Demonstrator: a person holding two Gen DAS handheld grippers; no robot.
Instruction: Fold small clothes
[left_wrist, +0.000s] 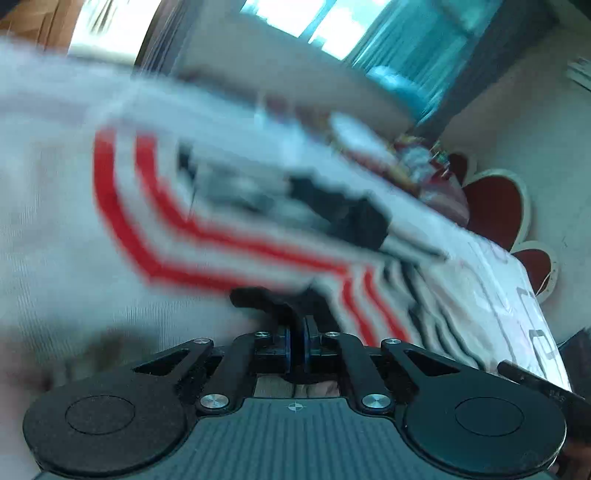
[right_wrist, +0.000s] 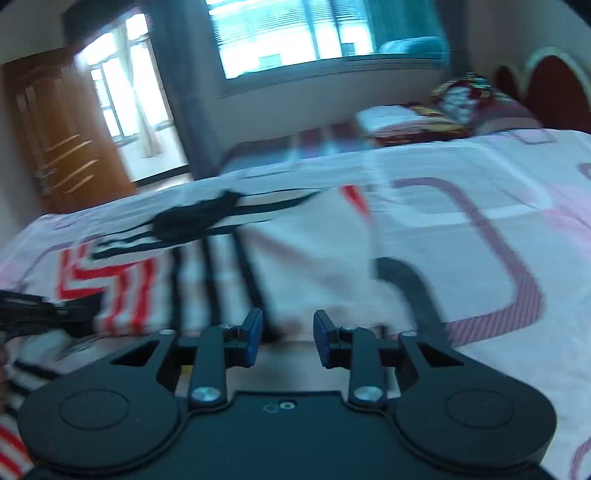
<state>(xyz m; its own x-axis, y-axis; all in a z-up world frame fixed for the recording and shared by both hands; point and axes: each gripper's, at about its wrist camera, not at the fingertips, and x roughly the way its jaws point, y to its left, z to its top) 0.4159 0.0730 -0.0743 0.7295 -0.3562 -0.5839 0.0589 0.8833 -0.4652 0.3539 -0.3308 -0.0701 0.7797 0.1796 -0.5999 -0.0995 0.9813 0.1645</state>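
A small white garment with red and black stripes (left_wrist: 207, 229) fills the left wrist view, blurred by motion and lifted off the bed. My left gripper (left_wrist: 297, 332) is shut on its edge, the cloth draped over the fingers. In the right wrist view the same garment (right_wrist: 258, 266) lies partly on the bed, with a black printed figure on it. My right gripper (right_wrist: 288, 336) is open and empty just in front of the garment's near edge. The left gripper (right_wrist: 33, 314) shows at the left edge of that view, holding the cloth.
The bed sheet (right_wrist: 480, 229) is white and pink with purple square outlines. Folded bedding and a patterned pillow (right_wrist: 454, 107) lie at the far end by a red headboard (right_wrist: 554, 88). A wooden door (right_wrist: 62, 136) and a window (right_wrist: 295, 37) are behind.
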